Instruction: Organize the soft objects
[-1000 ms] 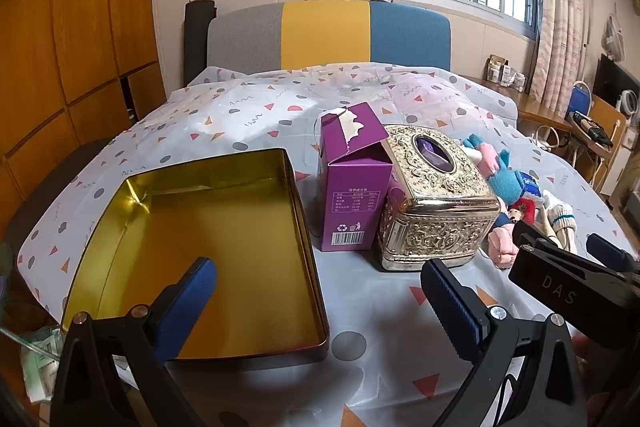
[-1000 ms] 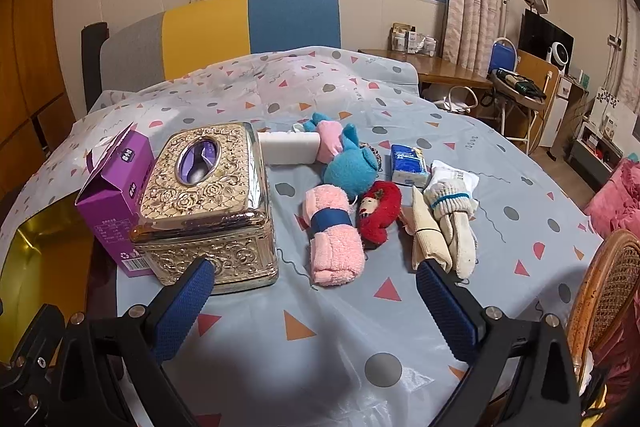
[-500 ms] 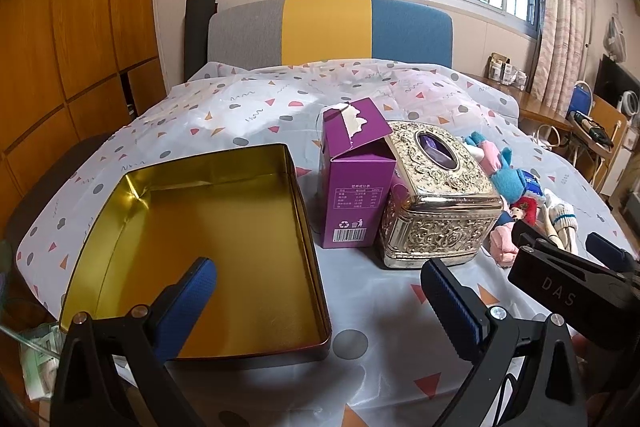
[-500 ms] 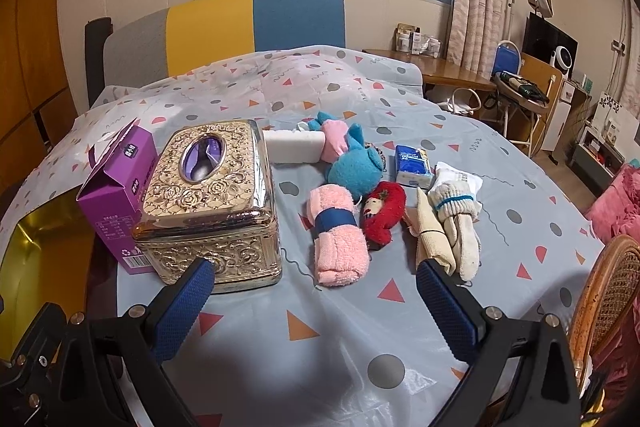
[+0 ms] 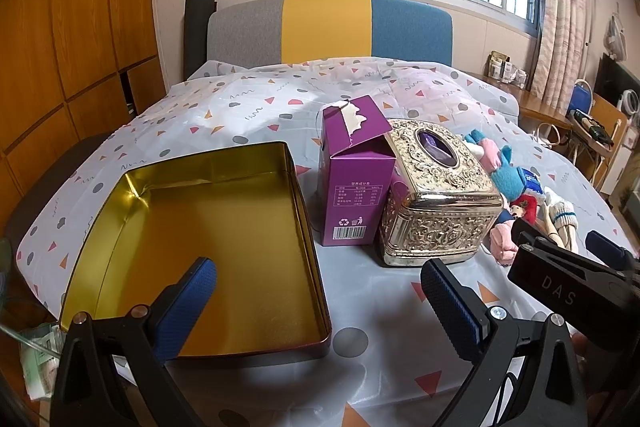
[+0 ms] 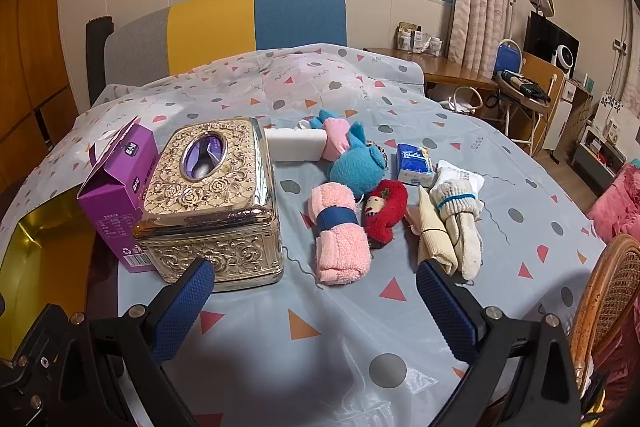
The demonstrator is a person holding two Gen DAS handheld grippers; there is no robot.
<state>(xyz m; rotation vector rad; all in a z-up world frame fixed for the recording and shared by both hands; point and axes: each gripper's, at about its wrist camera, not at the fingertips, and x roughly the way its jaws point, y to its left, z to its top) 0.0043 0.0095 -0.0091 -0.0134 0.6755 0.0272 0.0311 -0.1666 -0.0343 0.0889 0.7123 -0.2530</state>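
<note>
An open gold tin tray (image 5: 100,223) lies empty at the left of the table; its edge shows in the right wrist view (image 6: 24,227). The soft things lie right of the gold tissue box (image 6: 212,195): a rolled pink towel (image 6: 340,231), a blue plush (image 6: 356,163), a red doll (image 6: 384,211), cream and white socks (image 6: 456,223) and a blue tissue pack (image 6: 414,163). My left gripper (image 5: 316,291) is open and empty over the tin's near right corner. My right gripper (image 6: 312,291) is open and empty, just short of the pink towel.
A purple carton (image 5: 352,183) with its flap open stands between the tin and the tissue box (image 5: 436,195). A white block (image 6: 294,145) lies behind the plush. A wicker chair (image 6: 608,291) stands at the right table edge. A bench back (image 5: 328,27) is beyond.
Both views have drifted slightly; the objects sit a little lower and nearer in frame. Nothing on the table has moved and both grippers stay open.
</note>
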